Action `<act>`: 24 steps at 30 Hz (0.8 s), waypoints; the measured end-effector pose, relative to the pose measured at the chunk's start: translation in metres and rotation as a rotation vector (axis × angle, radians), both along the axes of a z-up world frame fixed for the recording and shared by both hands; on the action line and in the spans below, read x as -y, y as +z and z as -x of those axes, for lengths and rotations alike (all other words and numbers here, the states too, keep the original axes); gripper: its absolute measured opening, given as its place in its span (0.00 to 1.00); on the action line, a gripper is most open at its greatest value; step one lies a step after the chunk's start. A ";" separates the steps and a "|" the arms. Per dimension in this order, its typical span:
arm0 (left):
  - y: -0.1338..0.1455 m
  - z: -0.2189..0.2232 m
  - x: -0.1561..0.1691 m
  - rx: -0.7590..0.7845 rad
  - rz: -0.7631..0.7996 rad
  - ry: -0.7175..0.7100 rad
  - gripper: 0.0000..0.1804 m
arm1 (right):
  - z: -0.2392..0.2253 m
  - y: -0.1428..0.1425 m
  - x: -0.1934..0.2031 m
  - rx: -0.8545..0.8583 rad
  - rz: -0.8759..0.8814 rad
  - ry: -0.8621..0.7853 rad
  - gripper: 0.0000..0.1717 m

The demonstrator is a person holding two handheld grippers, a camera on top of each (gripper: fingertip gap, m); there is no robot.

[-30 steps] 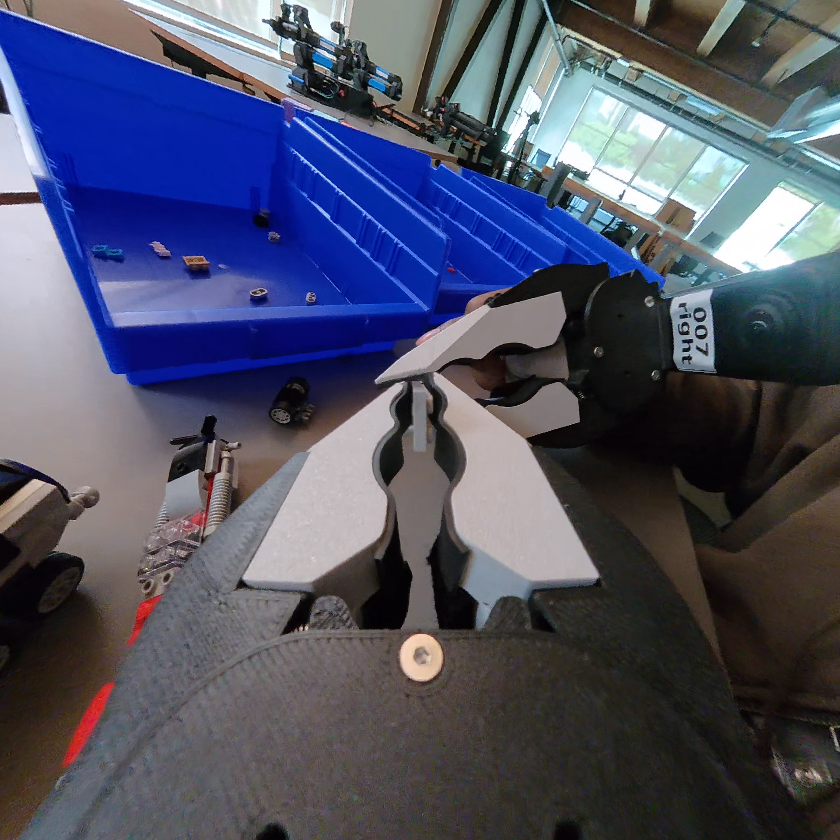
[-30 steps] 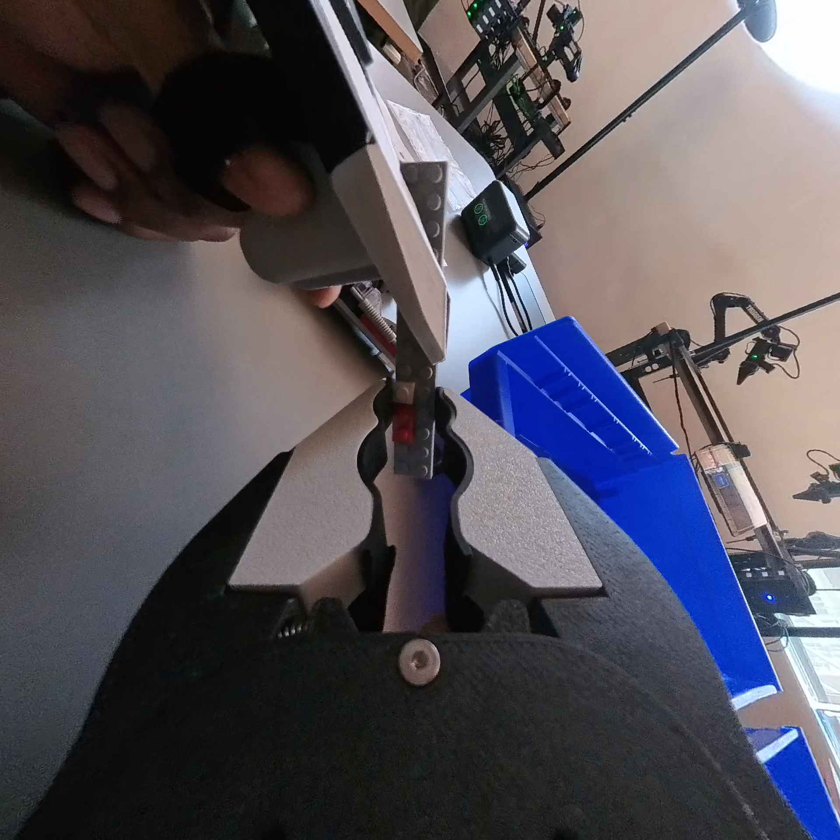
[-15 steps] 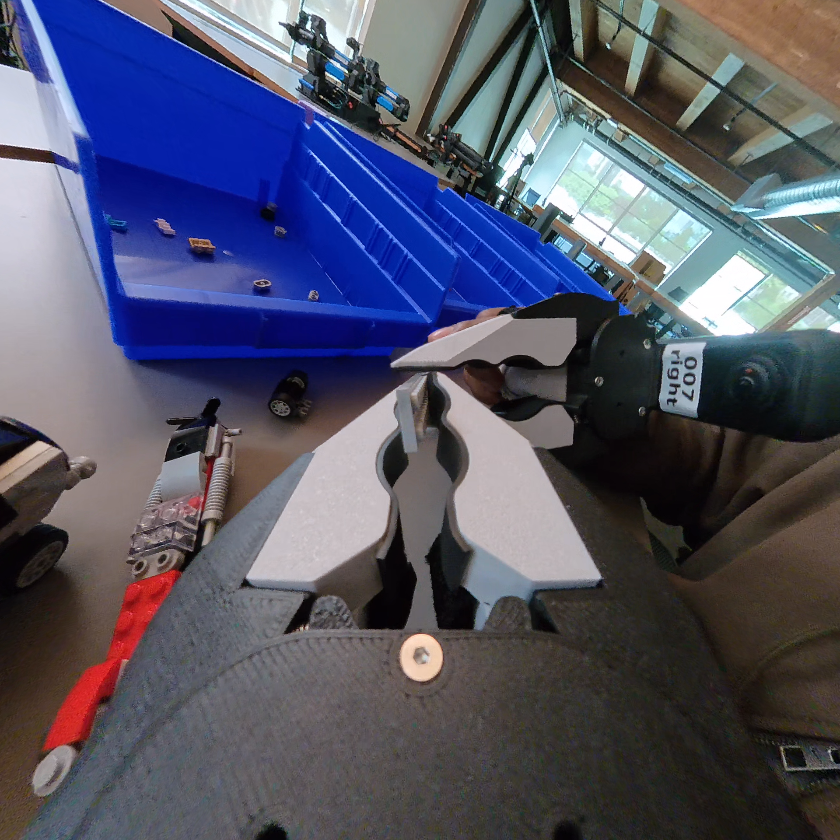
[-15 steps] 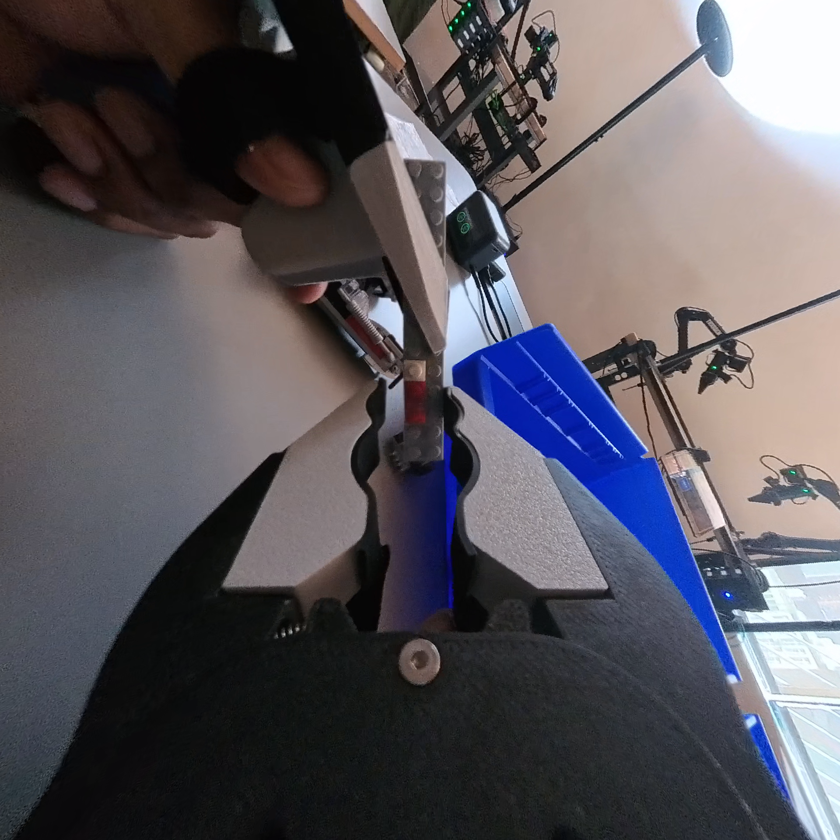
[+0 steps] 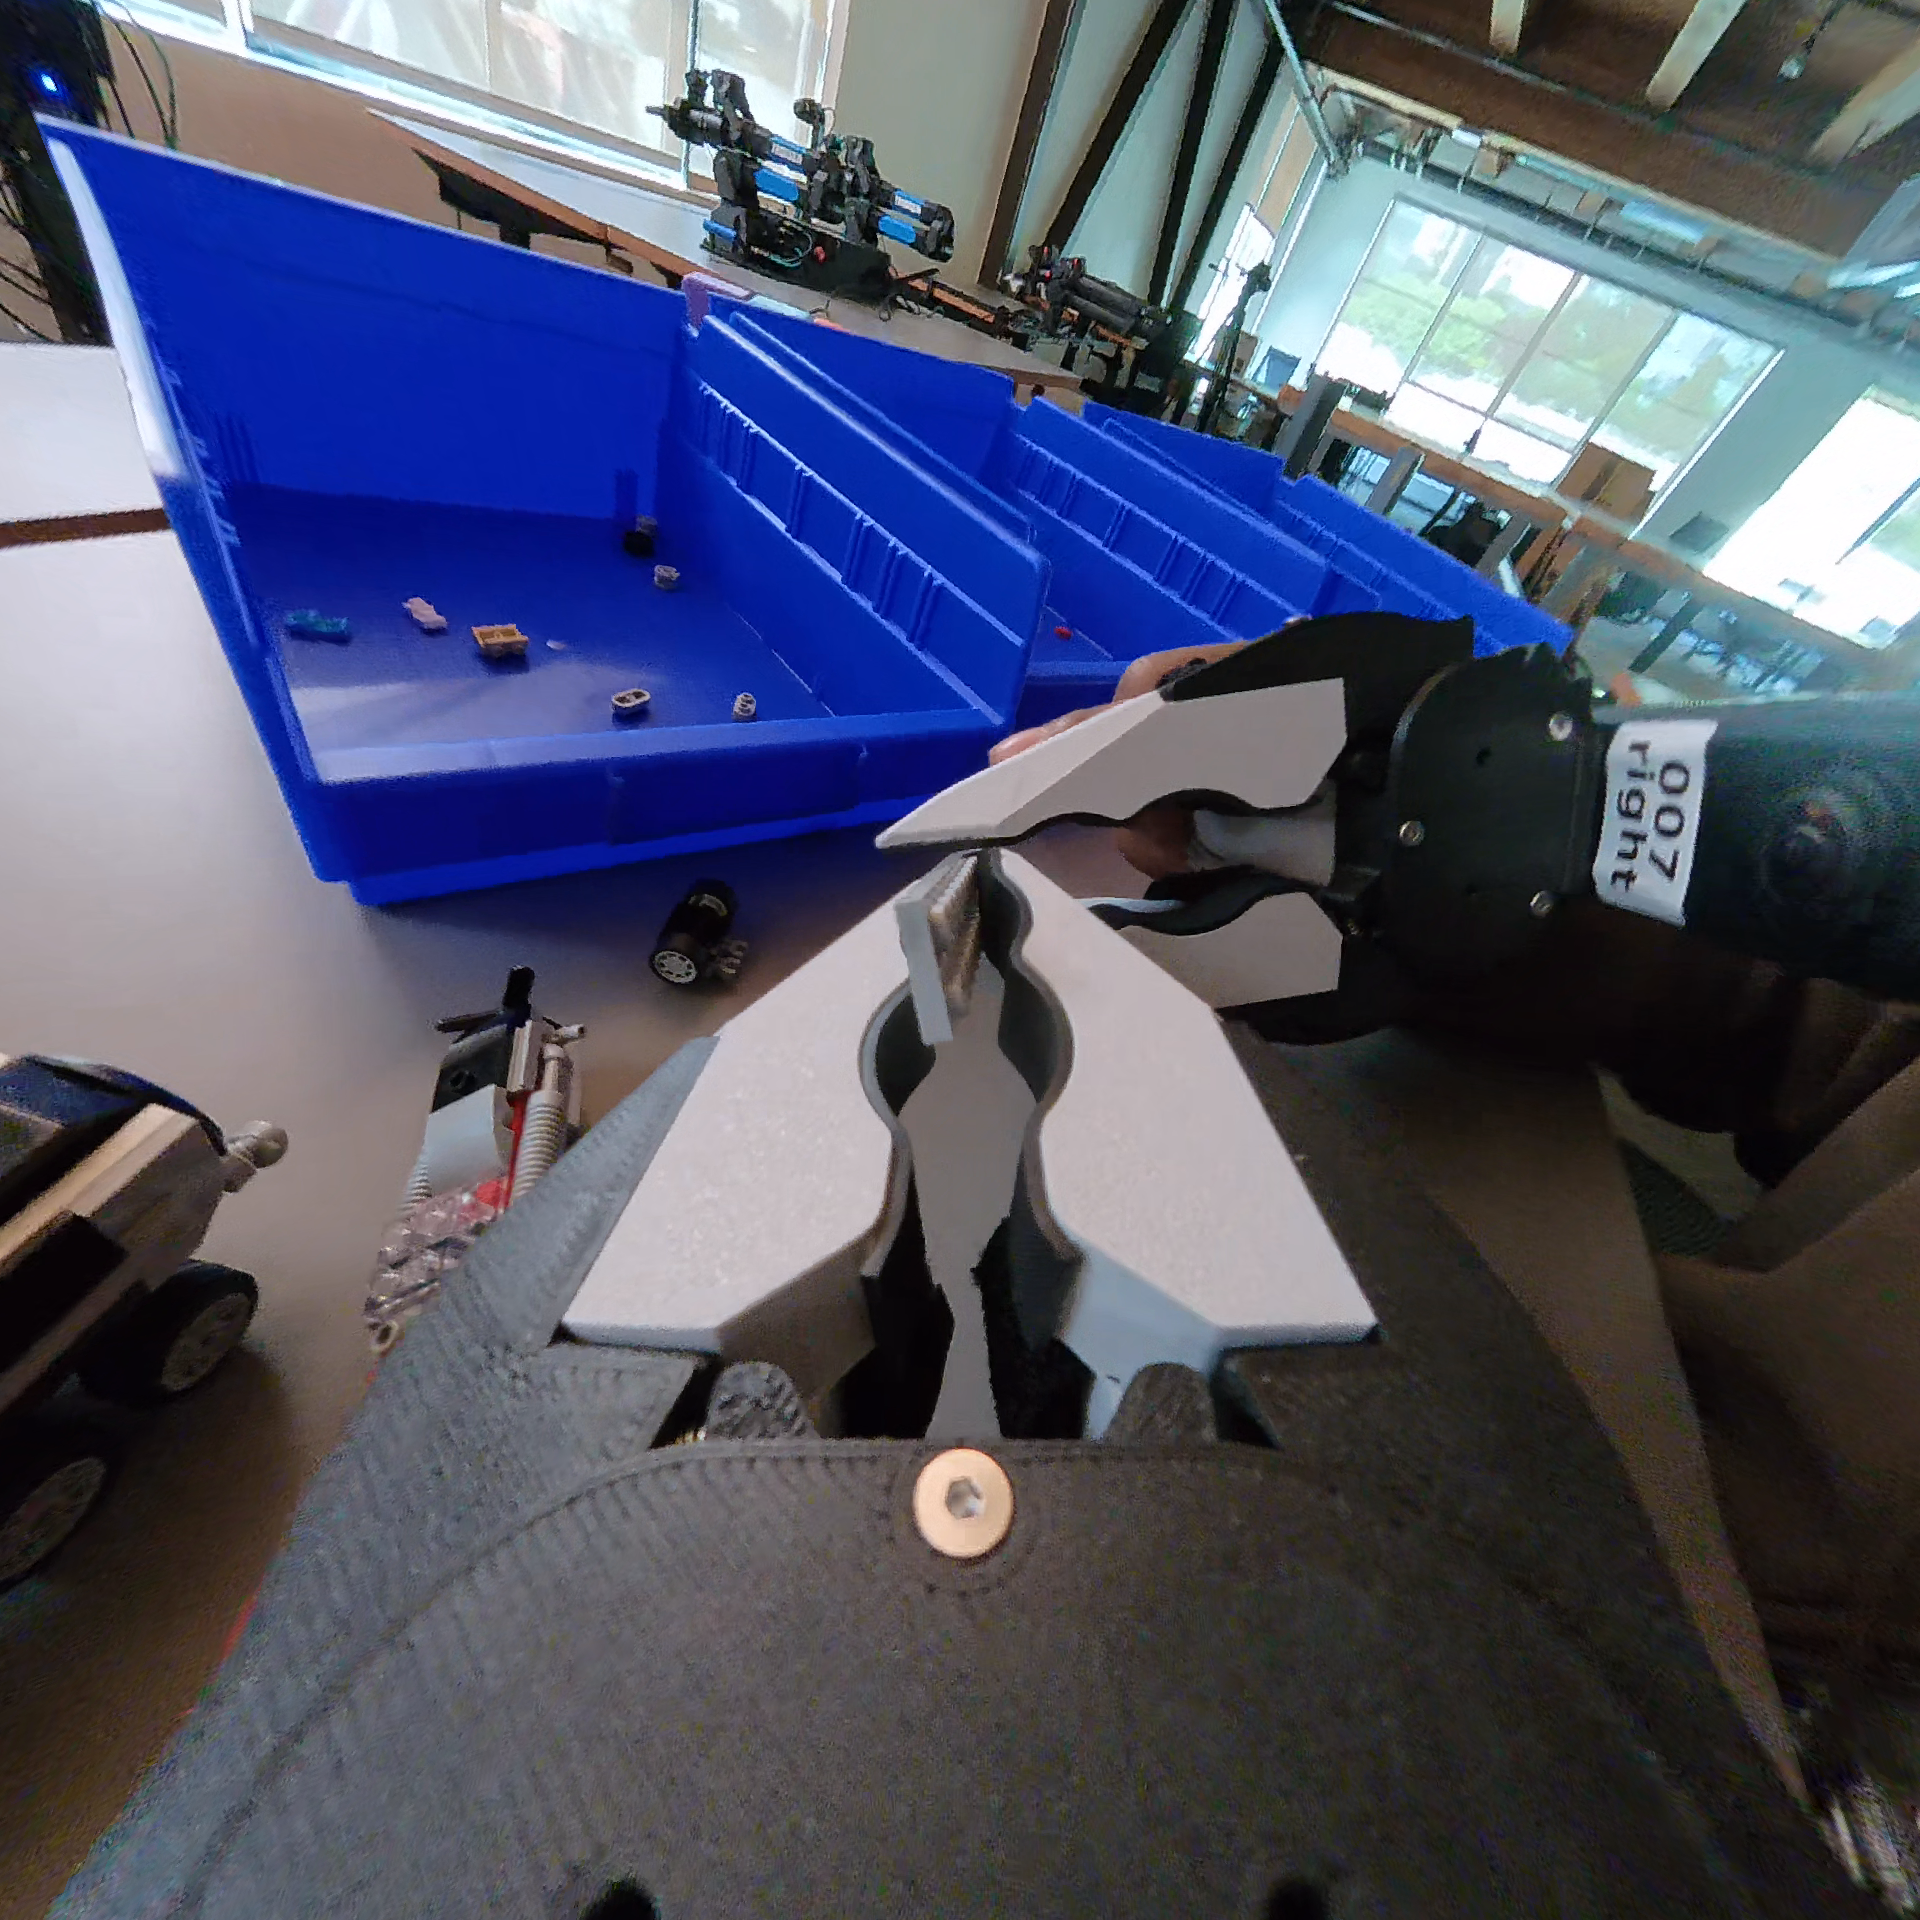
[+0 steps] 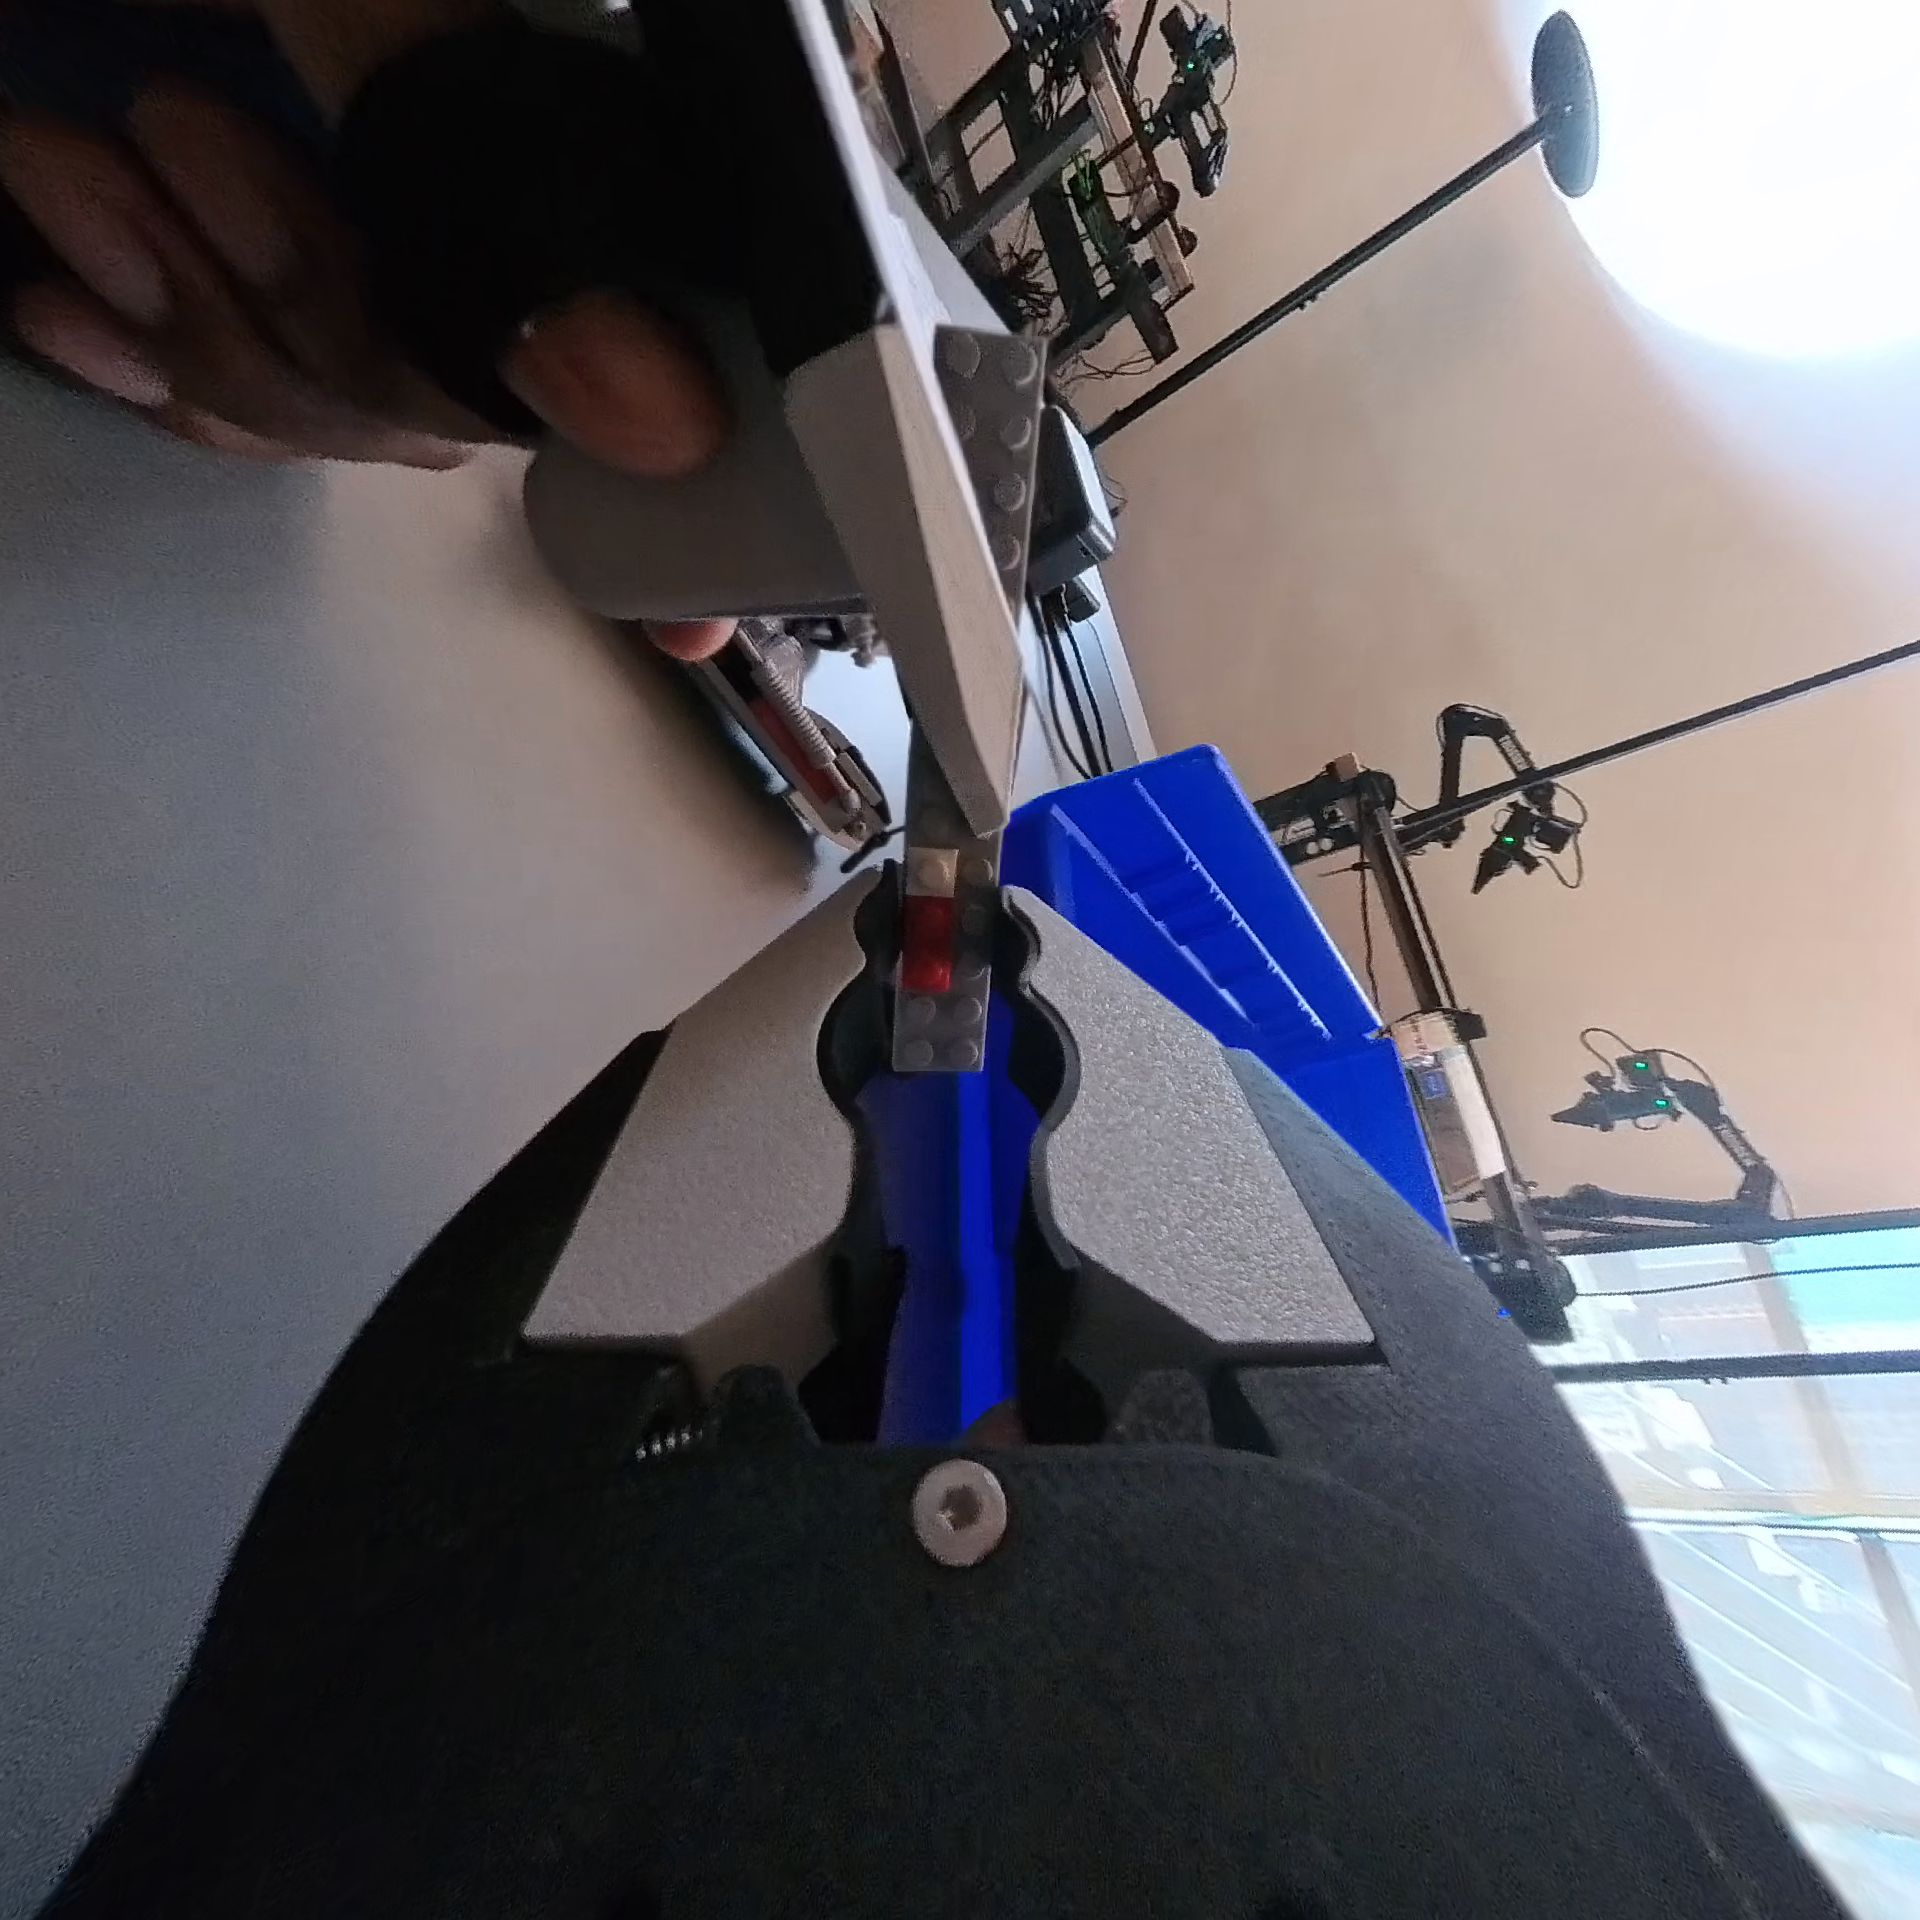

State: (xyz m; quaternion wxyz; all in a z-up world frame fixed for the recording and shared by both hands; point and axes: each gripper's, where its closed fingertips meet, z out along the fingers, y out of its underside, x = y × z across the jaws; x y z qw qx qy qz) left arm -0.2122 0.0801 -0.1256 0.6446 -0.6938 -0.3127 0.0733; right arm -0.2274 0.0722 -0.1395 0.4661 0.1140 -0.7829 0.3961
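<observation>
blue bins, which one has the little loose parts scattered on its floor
The big leftmost blue bin, nearest the toy wheel: small tan, grey and blue pieces dot its floor. The narrower bins to its right look almost bare.

Daylight pours through tall windows along the far wall of an open workshop with dark ceiling beams, long tables and peach-toned walls.

Both grippers, left gripper and right gripper, have pale grey wedge fingers on ribbed black shells, each with a silver screw. A white label wraps the right handle, beside a brown sleeve.
</observation>
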 end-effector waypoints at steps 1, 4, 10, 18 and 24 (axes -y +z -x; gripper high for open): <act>0.000 0.000 0.000 -0.014 0.012 -0.002 0.04 | 0.000 0.000 0.000 0.017 0.008 0.007 0.09; 0.001 -0.001 0.000 -0.054 0.039 -0.014 0.04 | -0.003 0.000 0.001 0.078 0.034 0.035 0.09; 0.002 -0.003 -0.001 -0.106 0.064 -0.048 0.05 | -0.008 -0.002 0.002 0.225 0.082 0.094 0.09; 0.002 -0.005 -0.003 -0.128 0.081 -0.079 0.05 | -0.013 -0.004 0.002 0.328 0.098 0.149 0.09; 0.002 -0.007 -0.005 -0.164 0.106 -0.081 0.06 | -0.017 -0.004 0.001 0.427 0.116 0.176 0.09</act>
